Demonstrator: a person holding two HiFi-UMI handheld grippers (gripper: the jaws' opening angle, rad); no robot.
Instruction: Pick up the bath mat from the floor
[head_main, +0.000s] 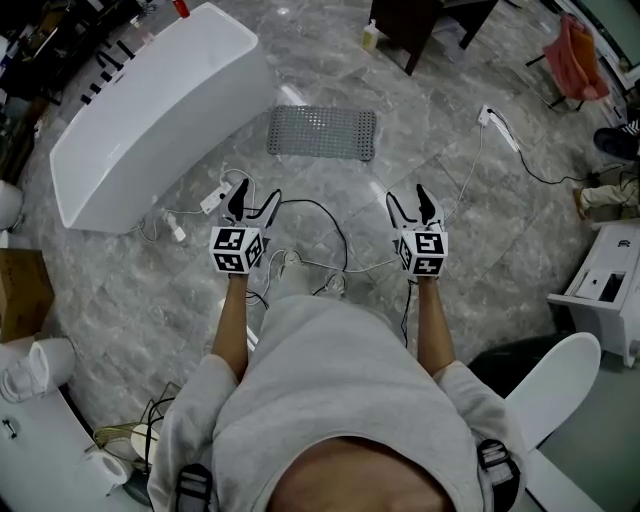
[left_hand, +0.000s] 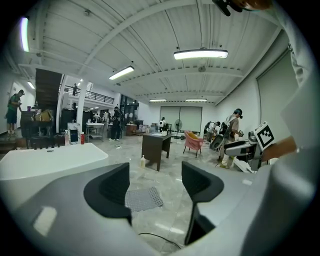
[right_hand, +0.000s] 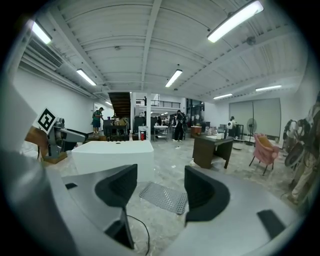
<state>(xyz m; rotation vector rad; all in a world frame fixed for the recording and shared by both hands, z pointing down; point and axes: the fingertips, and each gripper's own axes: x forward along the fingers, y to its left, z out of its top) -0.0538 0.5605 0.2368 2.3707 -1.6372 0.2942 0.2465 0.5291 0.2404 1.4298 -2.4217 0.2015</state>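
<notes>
The grey perforated bath mat (head_main: 322, 133) lies flat on the marble floor beside the white bathtub (head_main: 150, 110). In the head view both grippers hang in the air short of it. My left gripper (head_main: 252, 203) is open, with nothing between its jaws. My right gripper (head_main: 412, 204) is open and empty too. In the left gripper view the bath mat (left_hand: 143, 199) shows on the floor ahead, between the dark fingers (left_hand: 110, 190). The right gripper view has the bath mat (right_hand: 165, 196) ahead, low between its fingers (right_hand: 204, 192).
Black and white cables (head_main: 320, 262) and a power strip (head_main: 217, 197) lie on the floor below the grippers. A dark wooden desk (left_hand: 155, 149) with a bottle (head_main: 370, 36) beside it stands beyond the mat. A pink chair (left_hand: 193, 142) and people stand farther back. White fixtures (head_main: 600, 285) are at the right.
</notes>
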